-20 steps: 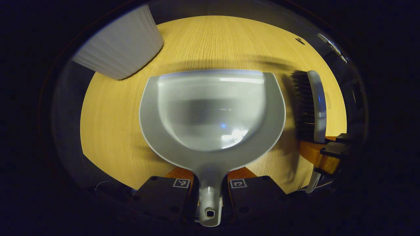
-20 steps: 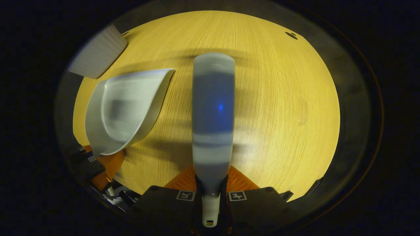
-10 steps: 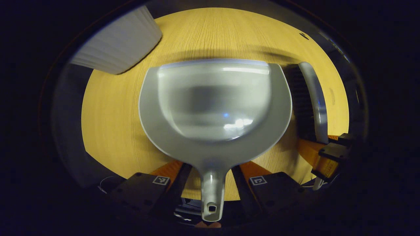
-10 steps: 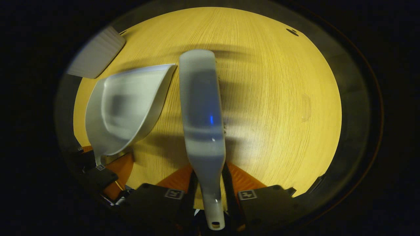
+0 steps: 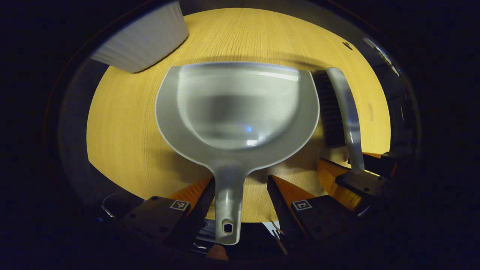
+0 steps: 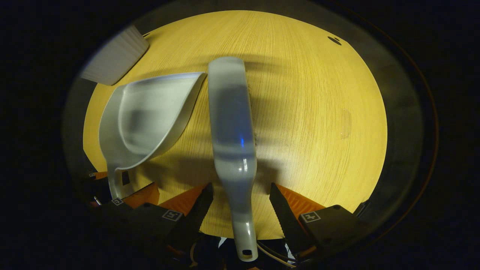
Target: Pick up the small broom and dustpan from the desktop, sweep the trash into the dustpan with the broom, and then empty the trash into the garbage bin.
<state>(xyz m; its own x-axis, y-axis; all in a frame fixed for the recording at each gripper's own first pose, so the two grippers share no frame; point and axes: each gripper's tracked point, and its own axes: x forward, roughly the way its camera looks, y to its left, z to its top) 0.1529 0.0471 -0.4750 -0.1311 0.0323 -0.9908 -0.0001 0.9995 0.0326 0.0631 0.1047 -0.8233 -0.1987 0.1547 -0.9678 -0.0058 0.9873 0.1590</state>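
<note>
The grey dustpan [image 5: 240,108] lies flat on the wooden desktop [image 5: 123,123], its handle pointing back between the fingers of my left gripper [image 5: 242,187], which stands open and clear of the handle. The small broom [image 6: 232,123] lies on the desk beside the dustpan [image 6: 146,116], grey back up, bristles hidden underneath. Its handle runs back between the spread fingers of my right gripper [image 6: 240,195], which is open. In the left gripper view the broom [image 5: 339,108] rests at the dustpan's right with its black bristles showing, and the right gripper [image 5: 348,176] sits behind it.
A white ribbed garbage bin [image 5: 144,37] stands at the desk's far left corner, also seen as the bin [image 6: 114,60] in the right gripper view. A small dark hole [image 6: 333,39] marks the desk's far right. The desk's near edge runs just under both grippers.
Both grippers have opened: the left let go of the dustpan handle, the right let go of the broom handle. Dustpan and broom now rest on the desk, the broom slightly tilted.
</note>
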